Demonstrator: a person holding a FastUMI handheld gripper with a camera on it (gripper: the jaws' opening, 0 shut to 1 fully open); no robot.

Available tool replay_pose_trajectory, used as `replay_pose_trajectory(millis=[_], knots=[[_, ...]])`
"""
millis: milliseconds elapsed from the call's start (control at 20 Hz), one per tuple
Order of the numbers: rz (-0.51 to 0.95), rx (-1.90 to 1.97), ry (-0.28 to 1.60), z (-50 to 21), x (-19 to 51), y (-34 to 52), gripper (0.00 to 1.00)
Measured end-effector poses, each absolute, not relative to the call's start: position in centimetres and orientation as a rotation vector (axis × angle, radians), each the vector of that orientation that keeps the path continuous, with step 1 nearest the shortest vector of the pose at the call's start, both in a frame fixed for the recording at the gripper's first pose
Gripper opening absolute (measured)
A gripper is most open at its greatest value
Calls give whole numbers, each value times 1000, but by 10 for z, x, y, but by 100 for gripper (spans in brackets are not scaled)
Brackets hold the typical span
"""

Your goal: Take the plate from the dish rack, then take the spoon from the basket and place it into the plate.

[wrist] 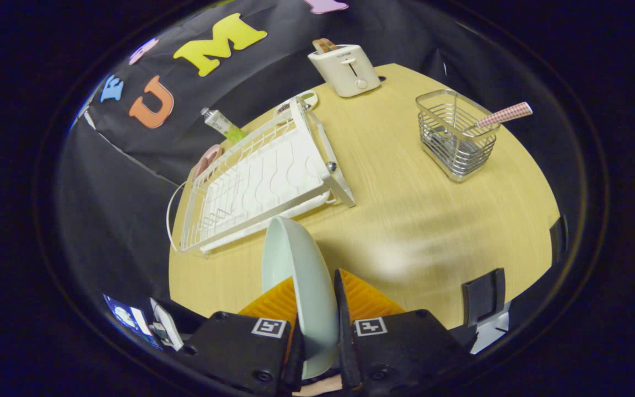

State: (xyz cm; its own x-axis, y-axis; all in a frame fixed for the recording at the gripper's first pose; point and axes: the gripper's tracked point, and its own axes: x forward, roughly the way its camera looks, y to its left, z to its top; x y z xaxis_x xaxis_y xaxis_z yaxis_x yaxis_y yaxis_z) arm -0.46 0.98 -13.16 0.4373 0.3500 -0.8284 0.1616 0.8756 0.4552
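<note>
A pale green plate (298, 275) stands on edge between my two fingers, and my gripper (315, 292) is shut on its rim, holding it above the wooden table (405, 220). Just beyond the plate lies the white wire dish rack (262, 182), with no dishes in its slots. Farther off to the right of the fingers stands a wire basket (455, 135). A spoon with a red-and-white checked handle (502, 114) leans out of it over its right rim.
A cream toaster (345, 69) sits at the far edge of the table behind the rack. A small tube (222, 124) and a pinkish object (207, 160) lie beyond the rack's left side. Black clamps (483, 295) grip the table's near right edge.
</note>
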Motion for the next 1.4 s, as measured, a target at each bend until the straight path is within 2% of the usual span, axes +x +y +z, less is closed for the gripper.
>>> replay_pose_trajectory(millis=[450,700,850,1050,1400], knots=[[120,678,1165,-155,-4,6,35],[139,699,1175,-157,-2,7,43],[154,683,1159,-156,1,7,44],[175,625,1113,-147,-1,2,49],[218,423,915,-119,-10,-34,60]])
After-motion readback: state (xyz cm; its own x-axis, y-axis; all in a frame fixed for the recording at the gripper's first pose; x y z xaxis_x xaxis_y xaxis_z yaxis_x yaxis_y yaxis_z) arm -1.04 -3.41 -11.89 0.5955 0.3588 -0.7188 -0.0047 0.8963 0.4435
